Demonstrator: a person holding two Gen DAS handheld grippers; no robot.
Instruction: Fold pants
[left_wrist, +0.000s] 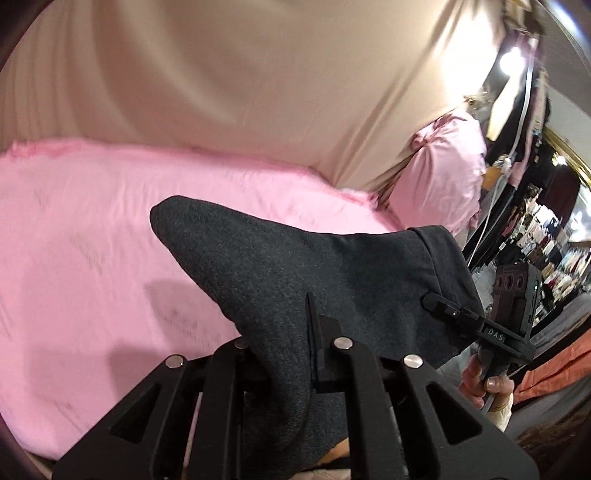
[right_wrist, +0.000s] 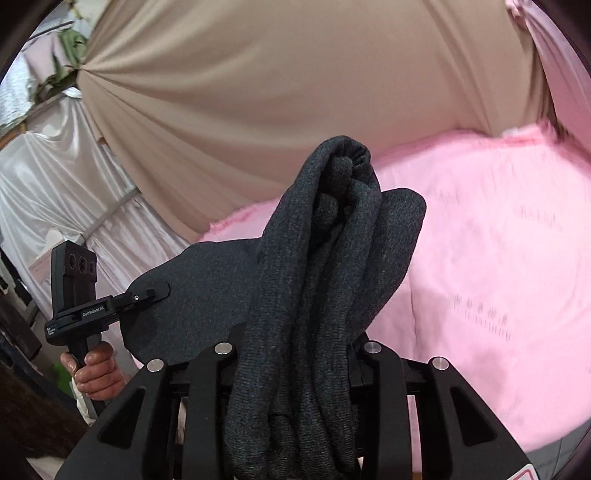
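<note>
The dark grey pants (left_wrist: 295, 266) hang in the air above the pink bedsheet (left_wrist: 92, 240), stretched between both grippers. My left gripper (left_wrist: 295, 354) is shut on one end of the cloth, which drapes over its fingers. My right gripper shows at the right of the left wrist view (left_wrist: 439, 306), shut on the hemmed edge. In the right wrist view the pants (right_wrist: 325, 258) are bunched in thick folds through my right gripper (right_wrist: 299, 354). My left gripper shows there at the left (right_wrist: 155, 291), clamped on a flat corner of the cloth.
The pink sheet (right_wrist: 498, 258) covers the bed below. A beige curtain (left_wrist: 240, 81) hangs behind it. A pink pillow (left_wrist: 447, 173) lies at the far right. White satin drapes (right_wrist: 48, 177) hang at the left. Cluttered shelves (left_wrist: 546, 236) stand to the right.
</note>
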